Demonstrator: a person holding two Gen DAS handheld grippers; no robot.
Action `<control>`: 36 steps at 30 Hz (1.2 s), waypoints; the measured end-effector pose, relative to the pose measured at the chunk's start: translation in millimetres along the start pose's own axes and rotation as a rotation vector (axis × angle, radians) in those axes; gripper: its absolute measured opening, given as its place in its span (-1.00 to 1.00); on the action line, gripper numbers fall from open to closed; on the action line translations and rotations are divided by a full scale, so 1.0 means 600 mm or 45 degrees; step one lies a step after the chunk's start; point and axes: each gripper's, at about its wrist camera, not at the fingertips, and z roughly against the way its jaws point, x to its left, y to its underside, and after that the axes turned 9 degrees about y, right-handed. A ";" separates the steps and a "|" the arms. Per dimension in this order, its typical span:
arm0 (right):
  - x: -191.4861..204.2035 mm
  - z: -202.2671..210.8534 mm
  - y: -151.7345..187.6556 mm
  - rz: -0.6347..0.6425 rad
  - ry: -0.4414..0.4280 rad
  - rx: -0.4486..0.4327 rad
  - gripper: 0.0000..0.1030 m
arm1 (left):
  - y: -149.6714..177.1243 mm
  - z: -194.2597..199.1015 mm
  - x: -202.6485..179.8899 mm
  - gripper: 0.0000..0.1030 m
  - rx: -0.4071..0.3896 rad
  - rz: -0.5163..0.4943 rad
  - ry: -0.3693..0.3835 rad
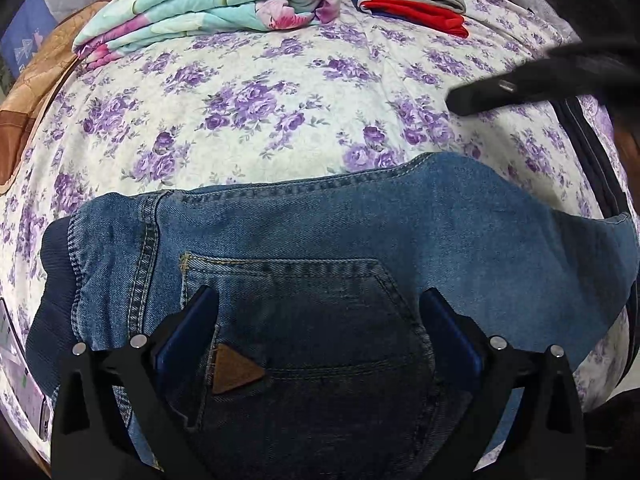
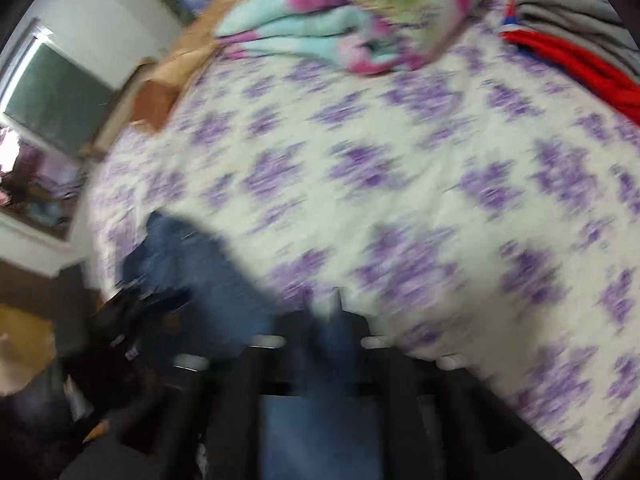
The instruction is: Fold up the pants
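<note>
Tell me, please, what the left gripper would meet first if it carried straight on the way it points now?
Most likely the jeans: the left gripper sits open right over the back pocket, with denim filling the gap ahead. How close it already is cannot be judged.

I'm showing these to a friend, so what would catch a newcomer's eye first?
The blue denim jeans lie in the foreground on the purple-flowered white bedsheet, with the open left gripper astride their back pocket. Beyond, a folded turquoise-and-pink floral blanket sits at the far edge.
</note>
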 end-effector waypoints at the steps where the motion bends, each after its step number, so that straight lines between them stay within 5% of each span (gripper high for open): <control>1: 0.009 0.000 0.009 0.021 0.020 -0.005 0.16 | -0.001 0.000 0.000 0.92 0.001 0.003 0.001; 2: 0.019 -0.009 0.018 0.042 0.037 0.006 0.01 | -0.001 0.000 0.000 0.92 0.002 0.005 0.000; 3: 0.024 -0.020 0.021 0.041 0.039 0.022 -0.77 | -0.001 -0.001 0.000 0.92 0.004 0.006 -0.002; 5: 0.026 -0.051 0.026 0.031 0.090 0.045 -0.88 | -0.002 -0.001 0.000 0.92 0.004 -0.001 -0.003; 7: 0.016 -0.075 0.036 0.083 0.307 -0.013 -0.02 | -0.002 0.002 -0.002 0.91 0.004 -0.019 0.002; 9: 0.015 -0.057 0.051 0.050 0.417 -0.105 0.00 | -0.005 0.009 -0.002 0.90 0.026 -0.019 0.008; 11: 0.010 -0.025 0.067 -0.013 0.437 -0.164 -0.27 | -0.006 0.025 0.002 0.90 0.036 0.011 0.032; 14: -0.038 0.059 0.121 -0.174 0.468 -0.305 -0.04 | -0.009 0.044 0.007 0.90 0.025 0.016 0.048; 15: -0.065 0.087 0.155 -0.283 0.452 -0.327 0.17 | -0.010 0.046 0.010 0.90 0.020 0.016 0.043; 18: -0.136 0.154 0.274 -0.542 0.420 -0.340 0.20 | -0.013 0.045 0.029 0.90 0.028 0.046 0.029; 23: -0.230 0.233 0.509 -1.045 0.582 -0.349 0.22 | -0.013 0.046 0.055 0.90 0.055 0.028 0.101; 27: -0.275 0.251 0.663 -1.466 0.490 -0.377 0.31 | -0.010 0.046 0.055 0.90 0.072 -0.011 0.108; 30: -0.283 0.239 0.700 -1.583 0.424 -0.437 0.62 | -0.006 0.039 0.047 0.90 0.086 -0.058 0.076; 36: -0.309 0.201 0.706 -1.736 0.319 -0.486 0.68 | 0.000 0.044 0.047 0.90 0.091 -0.069 0.056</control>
